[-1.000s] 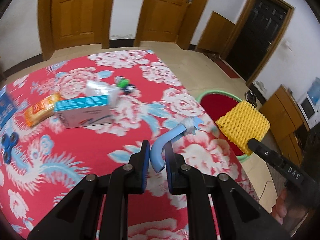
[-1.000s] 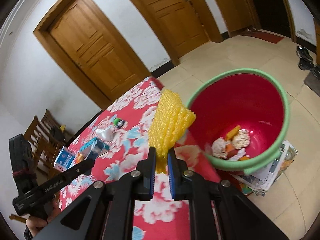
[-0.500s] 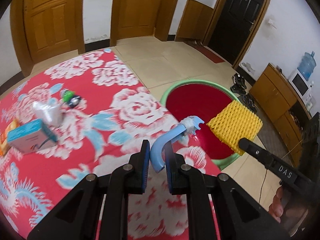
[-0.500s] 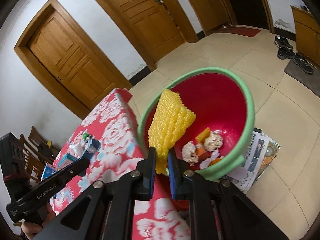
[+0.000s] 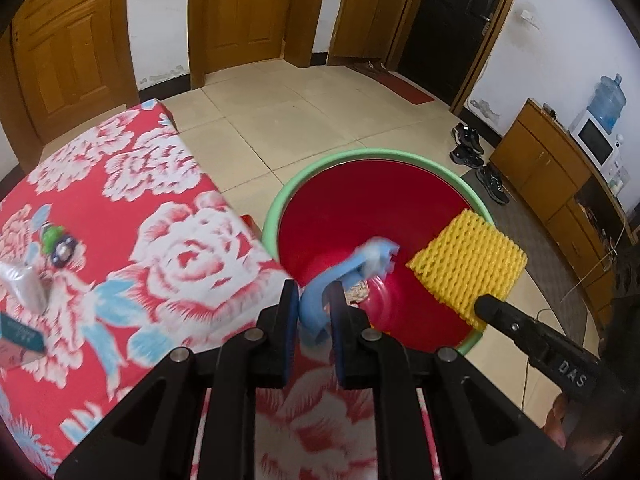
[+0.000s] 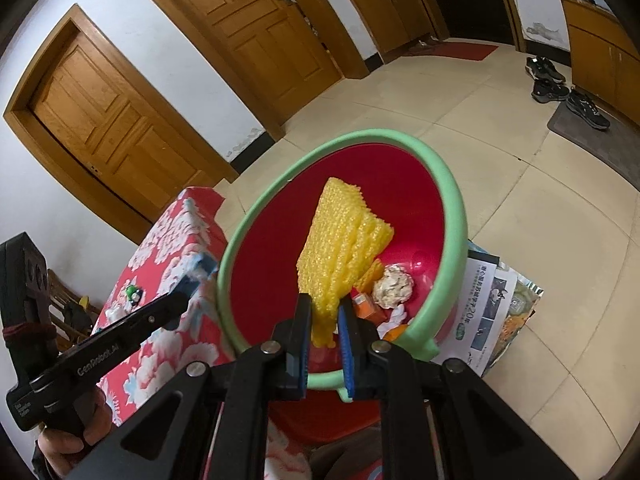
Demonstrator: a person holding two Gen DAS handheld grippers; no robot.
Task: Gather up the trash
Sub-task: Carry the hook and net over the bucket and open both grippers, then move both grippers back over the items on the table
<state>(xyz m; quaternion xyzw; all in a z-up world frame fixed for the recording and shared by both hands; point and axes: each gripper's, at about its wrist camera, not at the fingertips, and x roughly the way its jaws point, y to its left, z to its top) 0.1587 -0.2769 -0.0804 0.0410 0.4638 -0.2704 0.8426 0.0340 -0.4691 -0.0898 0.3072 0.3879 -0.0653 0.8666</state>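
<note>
My left gripper (image 5: 314, 314) is shut on a curved blue plastic piece (image 5: 344, 272), held over the near rim of the red bin with a green rim (image 5: 360, 158). My right gripper (image 6: 324, 322) is shut on a yellow foam net (image 6: 340, 244) and holds it over the bin's opening (image 6: 448, 184). The foam net also shows in the left wrist view (image 5: 466, 266), above the bin's right side. The bin holds crumpled paper (image 6: 392, 286) and orange scraps (image 6: 366, 304).
The table with a red floral cloth (image 5: 120, 216) lies left of the bin and carries a green and black toy (image 5: 56, 244), a clear wrapper (image 5: 22, 286) and a box (image 5: 18, 336). Newspaper (image 6: 488, 312) lies under the bin. Shoes (image 5: 476, 160) and a cabinet (image 5: 548, 168) stand beyond.
Both grippers have moved from over the table to over the bin, each still holding its item. The table items have slid to the left of the left wrist view.
</note>
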